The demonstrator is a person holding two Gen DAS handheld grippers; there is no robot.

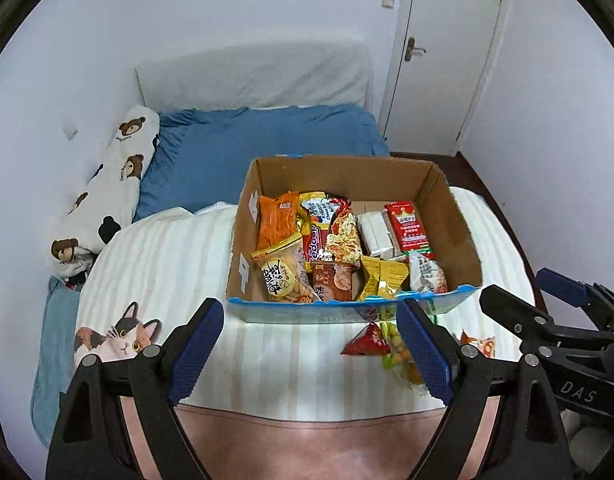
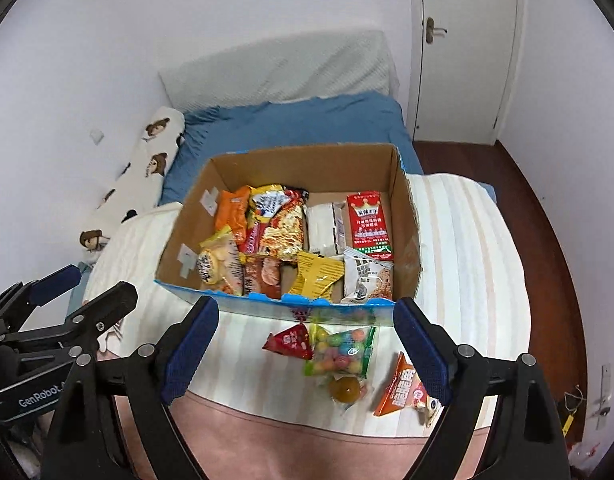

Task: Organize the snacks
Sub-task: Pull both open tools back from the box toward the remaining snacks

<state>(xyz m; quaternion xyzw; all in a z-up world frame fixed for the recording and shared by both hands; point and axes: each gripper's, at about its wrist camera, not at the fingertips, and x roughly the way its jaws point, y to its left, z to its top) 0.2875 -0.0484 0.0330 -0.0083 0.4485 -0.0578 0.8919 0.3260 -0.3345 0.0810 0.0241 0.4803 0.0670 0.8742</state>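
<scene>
An open cardboard box [image 1: 455,220] [image 2: 407,216] stands on a striped white quilt and holds several snack packets, among them an orange bag [image 1: 277,220], a noodle pack [image 2: 285,228] and a red carton [image 2: 369,226]. In front of the box lie a red triangular packet [image 2: 289,342], a bag of coloured candy balls [image 2: 341,350], a round amber jelly [image 2: 345,390] and an orange triangular packet [image 2: 399,390]. My left gripper [image 1: 311,348] hangs open above the quilt, nothing between its fingers. My right gripper [image 2: 307,348] is open too, above the loose snacks, touching none.
The quilt [image 1: 167,256] covers a bed with a blue sheet [image 1: 267,136], a bear-print pillow [image 1: 107,192] by the left wall and a white headboard cushion [image 1: 255,76]. A white door [image 2: 467,48] and dark wood floor [image 2: 547,216] lie to the right.
</scene>
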